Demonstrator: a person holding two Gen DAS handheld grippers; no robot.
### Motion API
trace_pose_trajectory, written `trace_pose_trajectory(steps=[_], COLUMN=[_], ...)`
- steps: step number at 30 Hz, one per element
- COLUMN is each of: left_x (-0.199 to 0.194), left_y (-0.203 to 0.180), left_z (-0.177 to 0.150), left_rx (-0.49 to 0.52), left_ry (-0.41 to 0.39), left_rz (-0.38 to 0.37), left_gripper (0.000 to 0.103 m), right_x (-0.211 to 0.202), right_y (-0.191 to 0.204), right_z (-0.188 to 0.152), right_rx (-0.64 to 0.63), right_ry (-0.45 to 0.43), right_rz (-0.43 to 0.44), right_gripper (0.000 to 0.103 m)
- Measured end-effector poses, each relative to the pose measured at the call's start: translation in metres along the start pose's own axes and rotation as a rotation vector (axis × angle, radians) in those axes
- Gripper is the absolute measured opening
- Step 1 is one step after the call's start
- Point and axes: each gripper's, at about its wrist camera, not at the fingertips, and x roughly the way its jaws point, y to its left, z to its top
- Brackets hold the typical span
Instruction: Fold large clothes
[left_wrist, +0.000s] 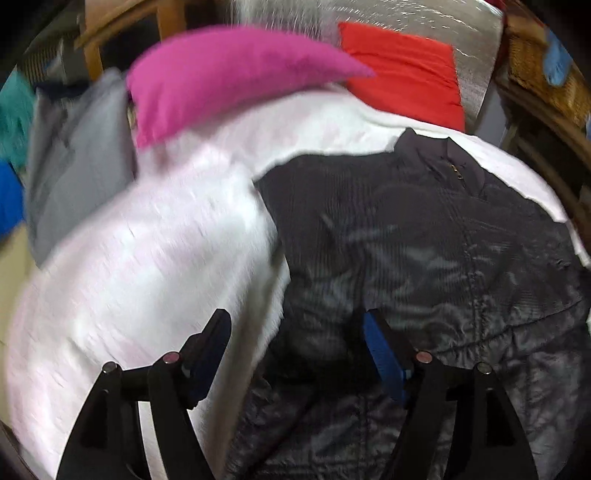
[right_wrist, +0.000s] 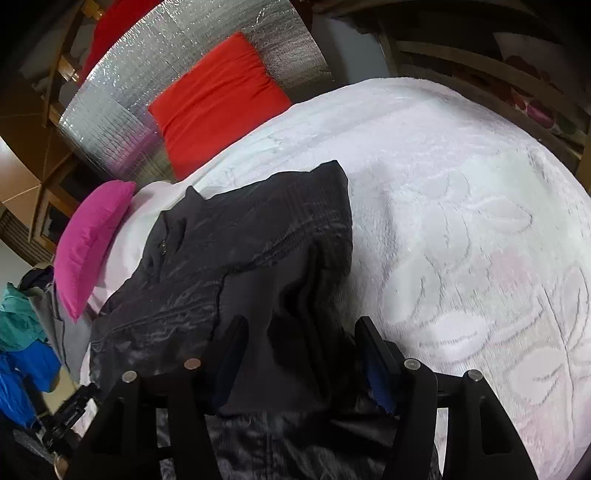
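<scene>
A dark quilted jacket (left_wrist: 424, 236) lies on a white bedspread (left_wrist: 147, 258). Its collar and zip point away from me. My left gripper (left_wrist: 295, 328) is open over the jacket's near left edge, with fabric lying between the spread fingers. In the right wrist view the jacket (right_wrist: 240, 251) lies on the bedspread (right_wrist: 461, 221), folded along its right side. My right gripper (right_wrist: 299, 332) is open, with a dark fold of the jacket between the fingers.
A pink pillow (left_wrist: 221, 74) and a red pillow (left_wrist: 406, 70) lie at the head of the bed against silver foil (right_wrist: 177, 48). Grey (left_wrist: 74, 162), teal and blue clothes (right_wrist: 26, 354) are piled at the left. A wooden frame (left_wrist: 546, 122) borders the right.
</scene>
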Motion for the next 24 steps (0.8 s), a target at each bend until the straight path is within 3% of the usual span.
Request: trace_pose_trajectory(steps=[6, 8, 9, 11, 12, 15, 18, 21, 24], left_x=[0.022, 0.023, 0.022, 0.017, 0.014, 0.013, 0.022, 0.011, -0.006], left_y=[0.012, 0.012, 0.011, 0.009, 0.009, 0.011, 0.009, 0.009, 0.014], left_z=[-0.009, -0.011, -0.011, -0.011, -0.010, -0.009, -0.010, -0.010, -0.015], left_rx=[-0.096, -0.098, -0.093, -0.077, -0.072, -0.072, -0.065, -0.045, -0.032], left_ry=[0.083, 0.077, 0.067, 0.049, 0.036, 0.035, 0.082, 0.083, 0.053], left_rz=[-0.223, -0.228, -0.226, -0.202, -0.198, -0.186, -0.156, -0.139, -0.121], left_gripper=[0.075, 0.074, 0.062, 0.045, 0.043, 0.045, 0.053, 0.058, 0.060], right_x=[0.006, 0.012, 0.013, 0.006, -0.002, -0.016, 0.001, 0.001, -0.015], right_y=[-0.012, -0.008, -0.003, 0.011, 0.019, 0.031, 0.025, 0.020, 0.016], right_z=[-0.007, -0.009, -0.011, -0.014, -0.015, -0.017, -0.019, -0.018, -0.019], right_rx=[0.015, -0.004, -0.036, -0.106, -0.146, -0.194, -0.186, -0.159, -0.126], right_ry=[0.023, 0.031, 0.032, -0.001, -0.034, -0.087, -0.022, -0.013, -0.018], right_rz=[0.017, 0.030, 0.032, 0.005, -0.004, -0.002, -0.054, -0.043, -0.010], right_gripper=[0.064, 0.060, 0.051, 0.042, 0.039, 0.039, 0.040, 0.044, 0.059])
